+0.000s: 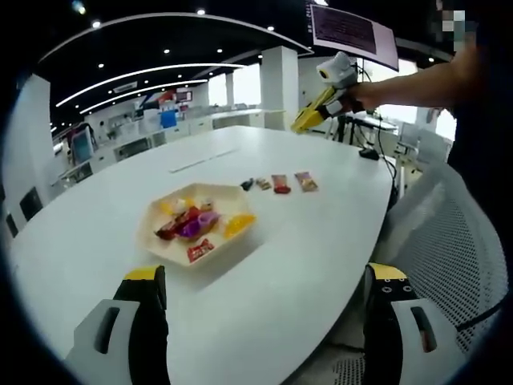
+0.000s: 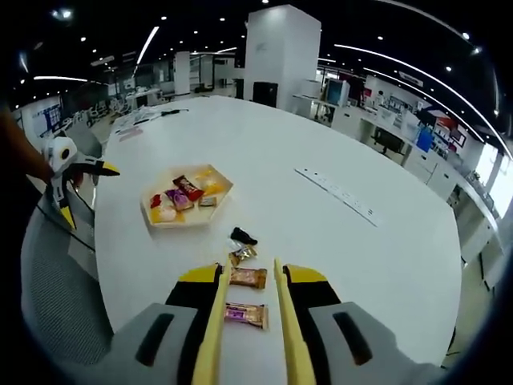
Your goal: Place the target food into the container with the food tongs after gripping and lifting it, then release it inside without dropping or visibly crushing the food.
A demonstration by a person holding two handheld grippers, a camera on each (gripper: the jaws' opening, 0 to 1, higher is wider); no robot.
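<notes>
A pale hexagonal tray (image 1: 157, 215) holding several wrapped snacks sits mid-table, also seen in the right gripper view (image 2: 222, 187). Beyond it lies a row of loose snacks: a black one (image 1: 247, 184), a small brown one (image 1: 263, 184), a red one (image 1: 280, 184) and a tan one (image 1: 305, 181). My left gripper (image 1: 268, 281) is wide open near the table's edge, with nothing between its jaws. My right gripper (image 2: 248, 269) carries yellow tongs (image 2: 215, 321), their arms apart and nothing held. It hovers high over the snacks (image 2: 248, 277), as the left gripper view shows (image 1: 303, 122).
A white mesh chair (image 1: 449, 241) stands by the table edge on the person's side. A flush cable strip (image 2: 337, 192) runs across the table beyond the snacks. A white pillar (image 2: 280, 48) and desks stand behind. The left gripper (image 2: 88, 192) shows open beside the tray.
</notes>
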